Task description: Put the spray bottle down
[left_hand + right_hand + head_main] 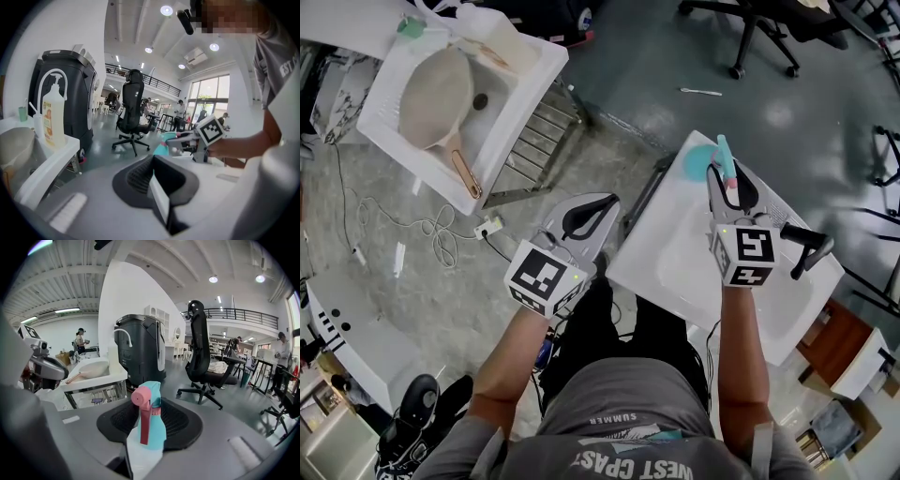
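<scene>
The spray bottle (151,413) is teal with a pink nozzle and trigger. It stands upright in my right gripper (140,448), which is shut on it just below the head. In the head view the bottle (712,161) hangs over the far end of a white basin (675,253), held by the right gripper (727,186). The left gripper view shows the right gripper (187,139) with the bottle's teal body (163,149) below its tips. My left gripper (598,204) is shut with nothing in it, left of the basin and above the floor; its white pads (158,199) meet.
A black tap handle (806,249) sticks up at the basin's right side. A second white sink (516,94) at the upper left holds a beige pan (441,94). A soap bottle (51,117) stands on it. Cables (441,230) lie on the floor. Office chairs (201,366) stand beyond.
</scene>
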A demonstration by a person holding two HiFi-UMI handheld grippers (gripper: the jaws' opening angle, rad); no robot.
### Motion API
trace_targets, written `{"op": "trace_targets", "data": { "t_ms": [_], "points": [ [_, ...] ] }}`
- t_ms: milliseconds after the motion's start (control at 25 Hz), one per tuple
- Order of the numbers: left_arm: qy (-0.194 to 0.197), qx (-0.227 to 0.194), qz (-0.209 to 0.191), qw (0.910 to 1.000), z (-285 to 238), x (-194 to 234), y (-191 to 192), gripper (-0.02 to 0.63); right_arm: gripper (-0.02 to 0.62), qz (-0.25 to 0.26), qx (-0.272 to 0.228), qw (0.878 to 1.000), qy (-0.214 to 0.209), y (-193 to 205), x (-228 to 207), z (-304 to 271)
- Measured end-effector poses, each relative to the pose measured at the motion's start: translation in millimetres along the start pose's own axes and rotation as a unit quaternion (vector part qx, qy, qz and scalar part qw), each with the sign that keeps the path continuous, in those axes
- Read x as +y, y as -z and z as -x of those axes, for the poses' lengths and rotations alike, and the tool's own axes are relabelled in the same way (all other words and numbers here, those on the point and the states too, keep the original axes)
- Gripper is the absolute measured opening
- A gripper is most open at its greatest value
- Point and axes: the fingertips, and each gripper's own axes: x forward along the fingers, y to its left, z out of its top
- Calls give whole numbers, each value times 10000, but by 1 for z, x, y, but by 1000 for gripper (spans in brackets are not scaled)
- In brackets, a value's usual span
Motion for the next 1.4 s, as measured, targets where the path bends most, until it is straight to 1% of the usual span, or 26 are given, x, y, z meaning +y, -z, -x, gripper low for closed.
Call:
{"op": "trace_targets", "data": {
  "t_ms": [440, 720, 1040, 1400],
  "points": [
    [66, 95, 0, 9999, -1, 5, 7, 2, 150, -8, -54, 10000, -42, -5, 5, -6],
    [101, 127, -3, 9999, -3, 6, 9, 2, 156, -10, -16, 10000, 14, -4, 2, -7],
    [105, 123, -12, 9999, -3, 3, 5, 2, 161, 3, -49, 10000, -65, -7, 3, -2],
    [109, 130, -47, 9998, -3, -2, 1, 2, 161, 18, -110, 9999, -48, -11, 1, 4]
  ]
}}
